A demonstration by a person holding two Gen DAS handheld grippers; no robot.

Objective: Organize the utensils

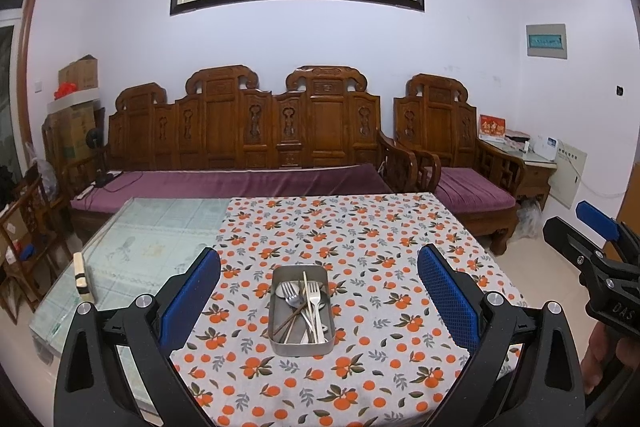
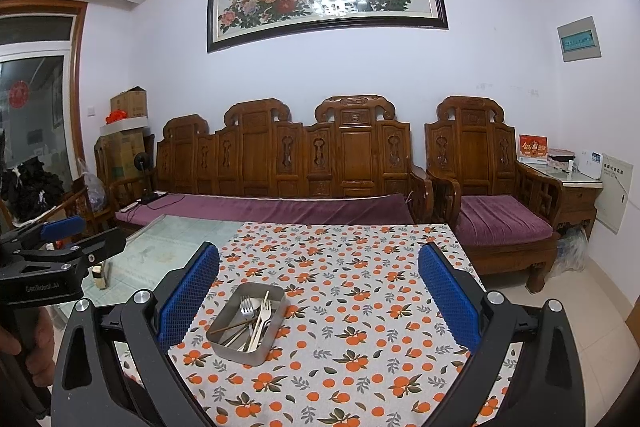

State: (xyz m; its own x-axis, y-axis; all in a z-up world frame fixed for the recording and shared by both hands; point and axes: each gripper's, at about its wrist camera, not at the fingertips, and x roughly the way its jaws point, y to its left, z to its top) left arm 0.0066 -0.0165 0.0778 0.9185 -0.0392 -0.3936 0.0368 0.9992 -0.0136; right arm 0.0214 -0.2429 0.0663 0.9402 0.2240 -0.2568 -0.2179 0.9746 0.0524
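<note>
A rectangular metal tray [image 1: 280, 341] stands on the orange-print tablecloth [image 1: 360, 247]. It holds forks [image 1: 316, 301], a spoon and wooden chopsticks [image 1: 294, 315] lying jumbled together. My left gripper [image 1: 320, 291] is open and empty, raised above and in front of the tray. In the right wrist view the tray [image 2: 236, 349] sits left of centre with the same utensils [image 2: 254, 317] inside. My right gripper [image 2: 320, 291] is open and empty, raised to the right of the tray. Each gripper shows at the edge of the other's view.
The cloth covers the right part of a glass-topped table [image 1: 152, 239]. A small cream and black block [image 1: 82, 277] stands at the table's left edge. A carved wooden sofa [image 1: 248, 131] with purple cushions and an armchair [image 1: 460, 155] stand behind the table.
</note>
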